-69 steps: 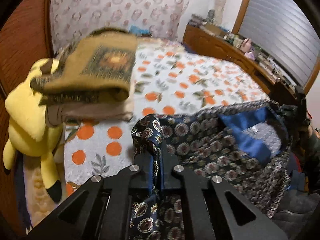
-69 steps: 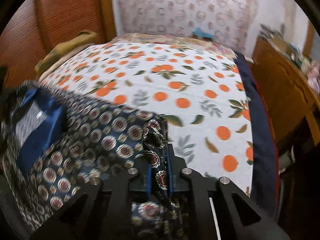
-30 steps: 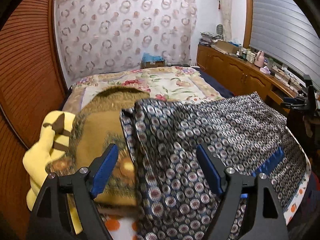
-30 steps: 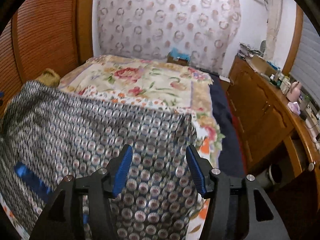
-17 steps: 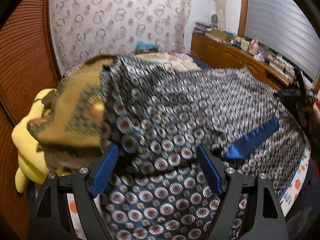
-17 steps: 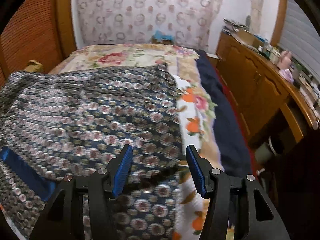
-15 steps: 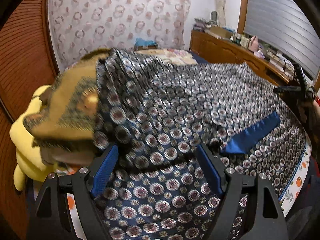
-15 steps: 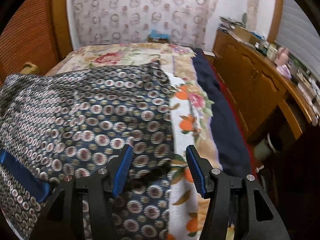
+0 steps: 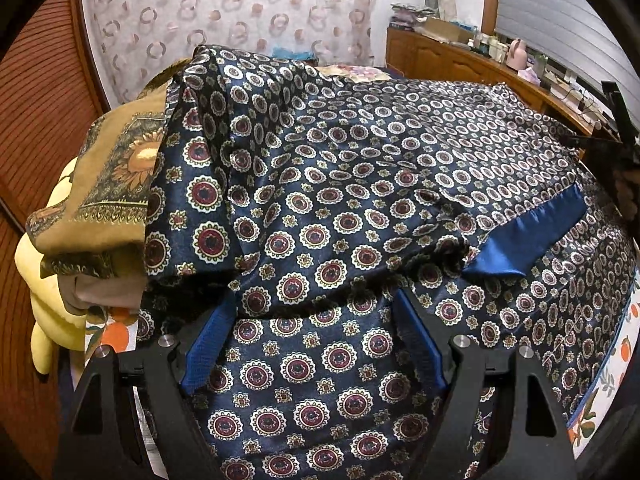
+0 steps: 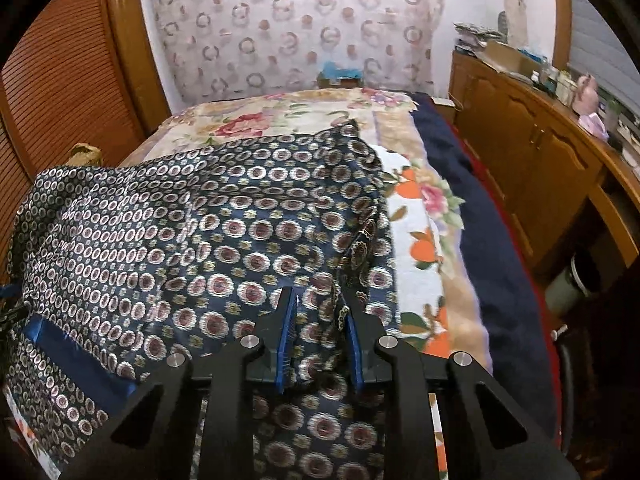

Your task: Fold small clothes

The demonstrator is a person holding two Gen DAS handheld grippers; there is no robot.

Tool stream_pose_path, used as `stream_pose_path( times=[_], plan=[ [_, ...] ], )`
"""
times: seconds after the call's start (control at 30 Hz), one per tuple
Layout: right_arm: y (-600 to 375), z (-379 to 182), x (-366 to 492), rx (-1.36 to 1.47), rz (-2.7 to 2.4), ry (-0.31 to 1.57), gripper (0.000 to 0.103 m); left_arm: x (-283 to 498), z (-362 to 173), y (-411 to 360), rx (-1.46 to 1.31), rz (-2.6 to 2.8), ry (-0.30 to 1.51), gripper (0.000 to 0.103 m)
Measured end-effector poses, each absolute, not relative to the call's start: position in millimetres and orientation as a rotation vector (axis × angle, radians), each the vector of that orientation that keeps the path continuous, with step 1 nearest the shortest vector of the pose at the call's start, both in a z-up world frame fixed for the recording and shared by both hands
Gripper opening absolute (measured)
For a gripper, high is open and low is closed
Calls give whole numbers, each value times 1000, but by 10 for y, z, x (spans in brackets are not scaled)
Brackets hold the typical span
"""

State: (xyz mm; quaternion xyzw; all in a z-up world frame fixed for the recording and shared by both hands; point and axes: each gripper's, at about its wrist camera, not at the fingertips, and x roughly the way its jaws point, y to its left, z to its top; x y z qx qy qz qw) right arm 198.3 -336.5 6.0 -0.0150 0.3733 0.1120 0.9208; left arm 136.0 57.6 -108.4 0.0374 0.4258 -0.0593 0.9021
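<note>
The bed carries everything here. It is covered by a white sheet with orange fruits, and farther away lies a floral quilt. A dark blue cover runs along its right side. On the bed is spread the navy patterned garment with a plain blue band. At the left, a folded brown blanket lies on the bed, partly under the garment, and a yellow plush toy is beside it.
</note>
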Motion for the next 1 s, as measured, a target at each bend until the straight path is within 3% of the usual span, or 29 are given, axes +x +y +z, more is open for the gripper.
stream_pose_path(
  times=[0.3,0.37,0.47,0.6,0.73,0.8,1.0],
  plan=[
    [-3398,-53,1966,-61,158,784,24,1372,-1116,614,55,-123,893,88],
    [-3389,-55,1955,-62,157,779,24,1413,-1135,614,45,-119,910,102],
    [-3330,-118,1957,-79,163,766,32,1431,-1137,606,48,-116,919,103],
    [-3174,-176,2001,-108,153,766,35,1425,-1141,611,47,-116,919,103],
    [-3170,-201,2043,-99,189,774,61,1428,-1139,610,48,-117,919,103],
    [-3098,-216,2037,-136,189,778,65,1421,-1133,618,49,-124,921,103],
    [-3106,-215,2039,-129,190,779,65,1254,-901,613,46,-145,828,70]
  ],
)
